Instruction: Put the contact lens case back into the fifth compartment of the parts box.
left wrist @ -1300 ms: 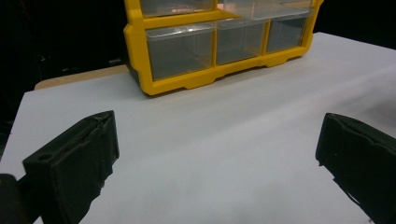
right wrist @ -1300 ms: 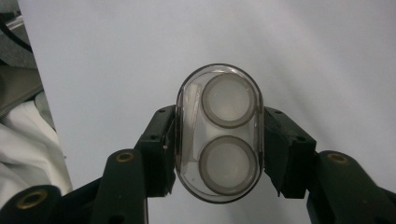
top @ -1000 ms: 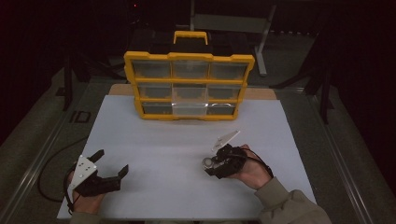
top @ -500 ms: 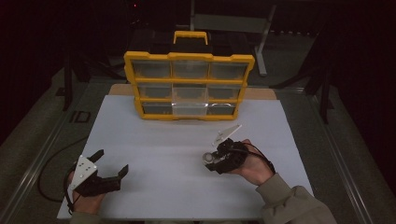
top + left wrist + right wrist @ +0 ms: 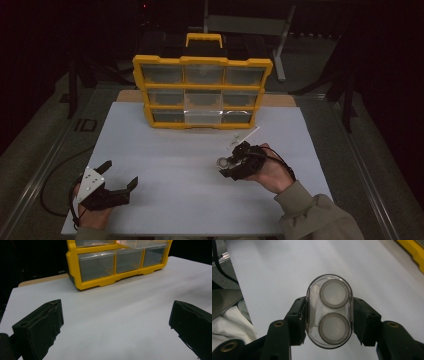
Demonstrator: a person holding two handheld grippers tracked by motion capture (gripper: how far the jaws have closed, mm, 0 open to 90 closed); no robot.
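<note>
Treat the clear twin-well case [image 5: 329, 311], held at frame centre above the white bench [image 5: 274, 270] in the closed right claw [image 5: 329, 322], as light, rigid and slippery; grip its long flat sides.

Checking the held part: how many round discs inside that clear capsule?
2: both in the clear capsule clamped by the right gripper, upper disc above lower disc. None seems hidden.
</note>
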